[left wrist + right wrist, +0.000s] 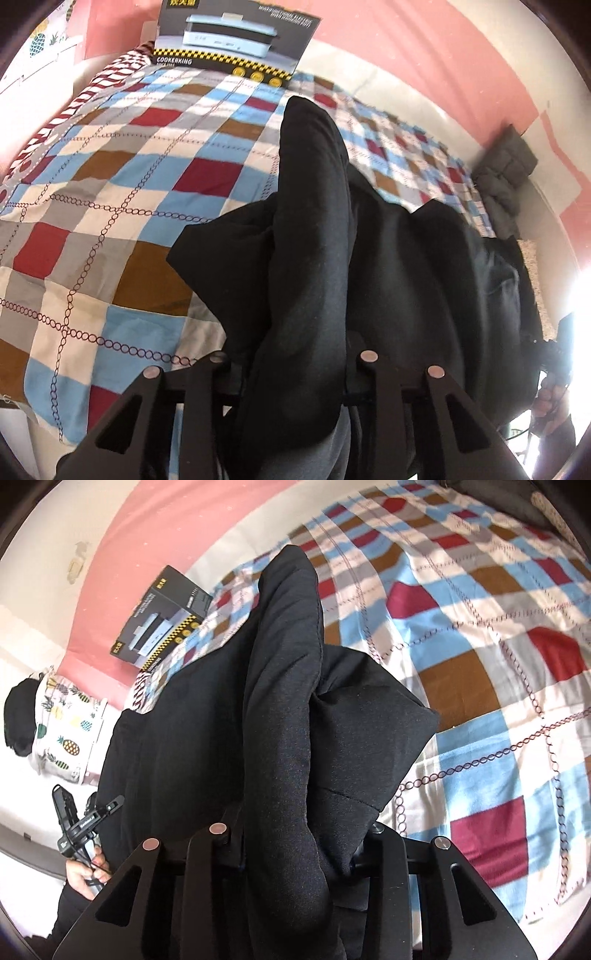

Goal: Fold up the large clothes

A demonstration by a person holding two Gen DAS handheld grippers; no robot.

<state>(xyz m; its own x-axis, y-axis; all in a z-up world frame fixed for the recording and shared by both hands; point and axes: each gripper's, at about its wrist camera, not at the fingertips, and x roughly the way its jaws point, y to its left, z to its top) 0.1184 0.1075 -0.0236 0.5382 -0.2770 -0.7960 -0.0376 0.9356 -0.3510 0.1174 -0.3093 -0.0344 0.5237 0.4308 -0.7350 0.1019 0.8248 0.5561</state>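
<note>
A large black garment [406, 277] lies bunched on a checked quilt [129, 184]. In the left wrist view a thick fold of it rises between the jaws, and my left gripper [293, 369] is shut on that fold. In the right wrist view my right gripper [295, 834] is likewise shut on a raised fold of the black garment [280, 701], whose rest hangs down onto the quilt [480, 646]. The left gripper's handle [74, 823], held by a hand, shows at the left edge of the right wrist view. The pads themselves are hidden by cloth.
A dark appliance box [236, 37] stands at the far end of the bed against a pink wall, also seen as the box [162, 616]. A grey folded cloth [506, 173] lies at the bed's right edge. A pineapple-print pillow [66, 731] sits at the left.
</note>
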